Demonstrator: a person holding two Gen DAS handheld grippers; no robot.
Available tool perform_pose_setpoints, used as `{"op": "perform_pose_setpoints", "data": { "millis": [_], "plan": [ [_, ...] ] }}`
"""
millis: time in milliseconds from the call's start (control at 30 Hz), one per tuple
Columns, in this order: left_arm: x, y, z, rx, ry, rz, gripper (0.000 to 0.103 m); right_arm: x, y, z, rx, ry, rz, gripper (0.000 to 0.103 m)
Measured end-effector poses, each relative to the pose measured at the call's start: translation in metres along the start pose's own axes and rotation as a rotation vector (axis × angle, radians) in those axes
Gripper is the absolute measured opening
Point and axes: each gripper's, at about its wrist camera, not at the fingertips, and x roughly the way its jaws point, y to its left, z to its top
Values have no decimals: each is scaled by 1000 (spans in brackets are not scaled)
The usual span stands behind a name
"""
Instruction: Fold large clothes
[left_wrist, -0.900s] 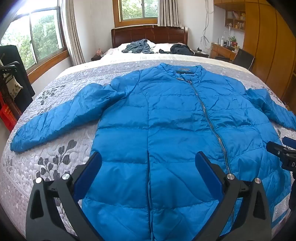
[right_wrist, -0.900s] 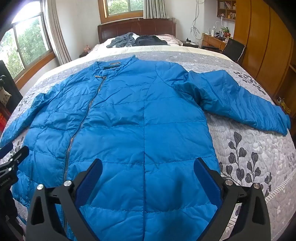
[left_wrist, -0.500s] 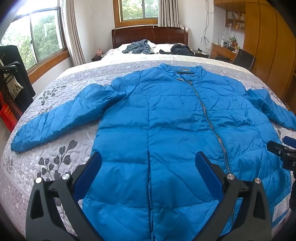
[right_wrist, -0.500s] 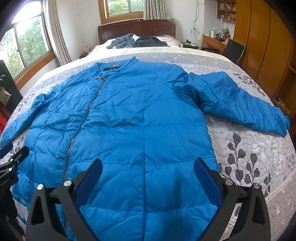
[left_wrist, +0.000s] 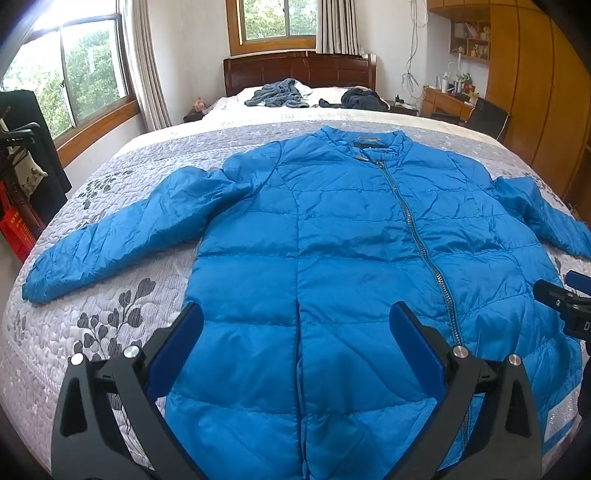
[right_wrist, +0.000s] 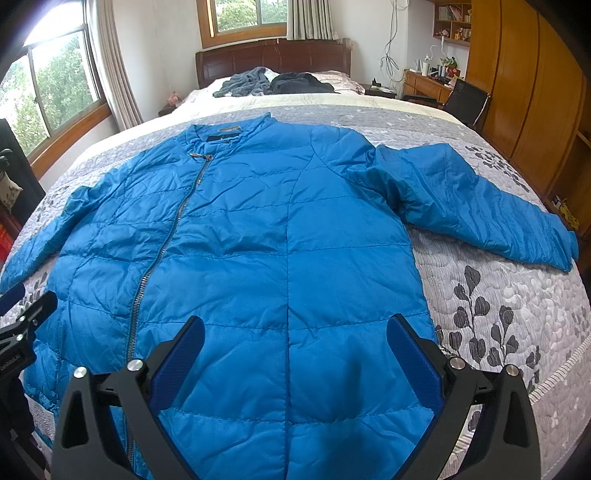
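Lying flat on the quilted bed (left_wrist: 110, 306), the blue jacket (left_wrist: 332, 258) fronts both grippers' wide-apart jaws.

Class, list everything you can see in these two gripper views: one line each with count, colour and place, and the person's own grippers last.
jacket: 1, blue, zipped, flat on the quilt, sleeves spread
quilt: 1, grey-white with dark leaf print, covering the bed
headboard: 1, dark wood, far end of the bed
clothes: 2 heaps, grey-blue and dark, by the headboard
windows: 2, wood-framed, behind the headboard and on the left wall
curtains: pale, beside both windows
wardrobe: 1, orange-brown wood, right wall
desk: 1, wooden, cluttered, far right corner
chair: 1, black, by the desk
left gripper: black, blue pads, open over the hem
right gripper: black, blue pads, open over the hem
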Motion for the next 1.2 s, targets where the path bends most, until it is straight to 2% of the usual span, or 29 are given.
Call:
{"op": "perform_pose_setpoints", "data": {
  "millis": [467, 600, 633, 700, 833, 900, 933, 1000, 1100, 1200],
  "plan": [
    [1, -2, 0, 2, 5, -1, 100, 0, -2, 1, 1, -4, 1, 99],
    [9, -11, 10, 15, 32, -48, 100, -1, -23, 6, 43, -19, 35, 99],
    [10, -14, 12, 13, 48, -73, 100, 0, -34, 8, 63, -15, 39, 99],
    [15, -24, 23, 16, 29, -117, 100, 5, -69, 16, 138, 0, 29, 99],
    [20, -54, 45, 72, -36, -102, 100, 16, -165, 37, 325, 36, -48, 99],
    [27, -75, 62, 80, -30, -129, 100, 21, -207, 42, 405, 47, -89, 99],
    [19, -78, 69, 47, -74, -168, 100, 24, -234, 45, 456, 53, -108, 99],
    [21, -96, 84, 20, -71, -213, 100, 32, -276, 48, 528, 76, -127, 99],
    [37, -117, 94, 18, -20, -232, 100, 47, -331, 50, 640, 109, -119, 99],
    [51, -135, 100, 19, 12, -236, 100, 61, -361, 48, 697, 134, -104, 97]
  ]
}}
